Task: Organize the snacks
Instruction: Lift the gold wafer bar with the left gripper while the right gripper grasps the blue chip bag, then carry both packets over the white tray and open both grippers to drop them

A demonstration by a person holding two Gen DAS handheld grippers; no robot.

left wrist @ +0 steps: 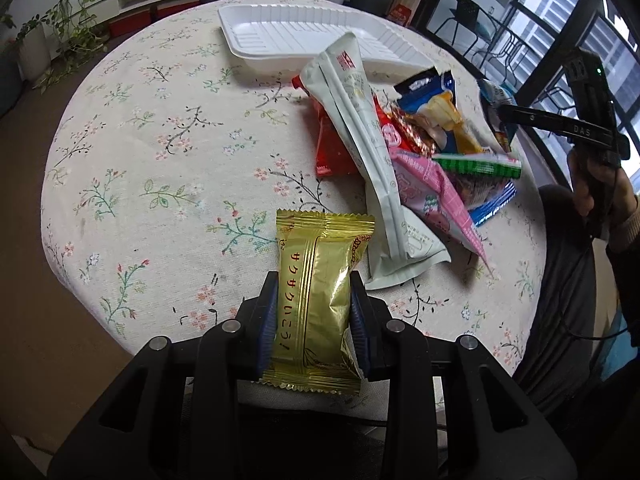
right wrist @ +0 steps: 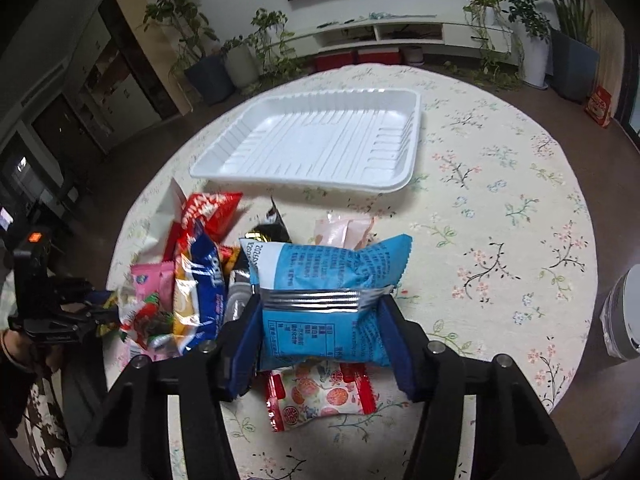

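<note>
My left gripper [left wrist: 314,312] is shut on a gold snack packet [left wrist: 318,300] and holds it above the near table edge. My right gripper [right wrist: 320,320] is shut on a blue snack packet [right wrist: 324,300] above the table. An empty white tray [right wrist: 316,144] lies at the far side of the round table; it also shows in the left wrist view [left wrist: 280,32]. A pile of snack packets [left wrist: 420,152] lies between the tray and me, with a long white pouch [left wrist: 368,152] on top. The pile also shows left of the blue packet in the right wrist view [right wrist: 188,280]. The right gripper shows at the right in the left wrist view [left wrist: 504,114].
A red and white packet [right wrist: 320,396] lies on the floral tablecloth [right wrist: 500,240] under my right gripper. Potted plants [right wrist: 240,52] and a low white shelf [right wrist: 380,32] stand beyond the table. A grey bin [right wrist: 624,312] stands at the right.
</note>
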